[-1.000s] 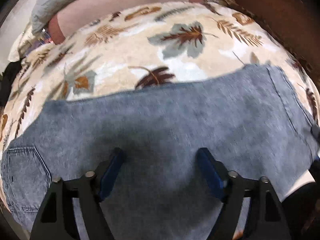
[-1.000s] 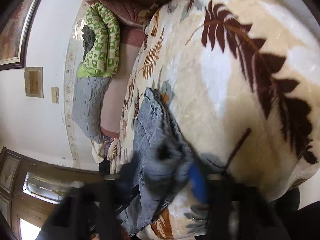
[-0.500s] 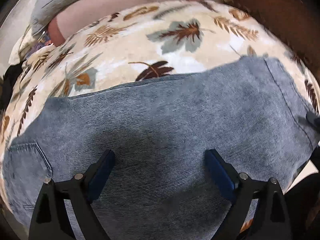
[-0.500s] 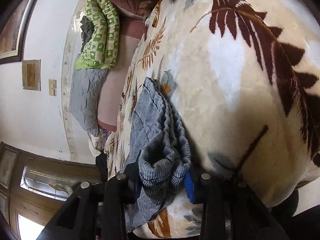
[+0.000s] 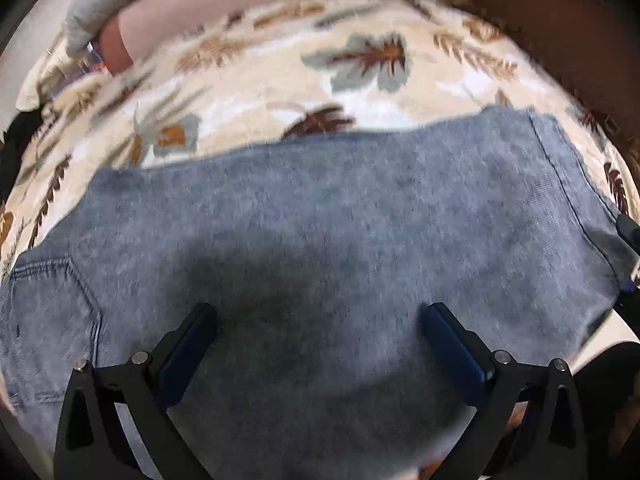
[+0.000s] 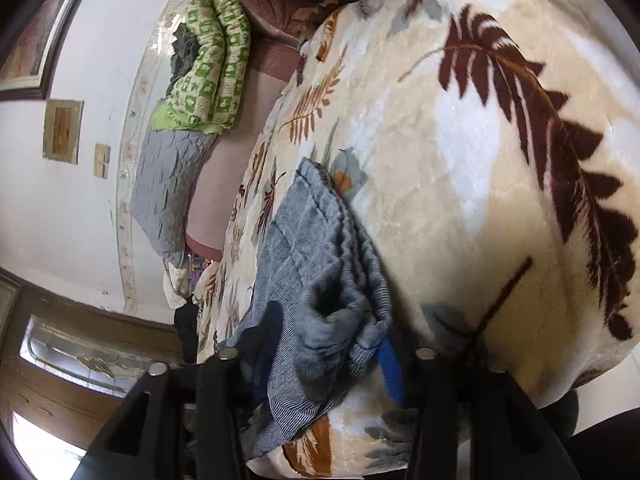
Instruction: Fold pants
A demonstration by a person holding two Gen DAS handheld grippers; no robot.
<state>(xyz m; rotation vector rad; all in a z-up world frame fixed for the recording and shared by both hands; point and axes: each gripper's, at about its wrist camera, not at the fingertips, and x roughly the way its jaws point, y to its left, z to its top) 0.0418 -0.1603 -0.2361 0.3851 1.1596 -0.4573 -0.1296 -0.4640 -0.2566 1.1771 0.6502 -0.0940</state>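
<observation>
Left wrist view: the grey-blue pants (image 5: 320, 240) lie folded flat across the leaf-print blanket (image 5: 256, 64) on the bed, a back pocket (image 5: 48, 312) at the far left and a stitched hem seam running down the right side. The left gripper (image 5: 320, 320) points steeply down over the cloth; its jaws have just been opening and now stand wide apart, blue pads clear of the fabric, nothing held. A grey pillow (image 5: 92, 8) sits at the upper left edge of the bed. Right wrist view: the stacked layers of the pants (image 6: 316, 264) end at the blanket's (image 6: 460, 160) edge, with the bunched end between the fingers of the right gripper (image 6: 324, 344). Its jaws have just been opening, about half spread; the blue pad (image 6: 390, 372) sits just beside the fabric, and whether it presses cannot be told. A green patterned quilt (image 6: 208, 64) lies rolled against the wall.
</observation>
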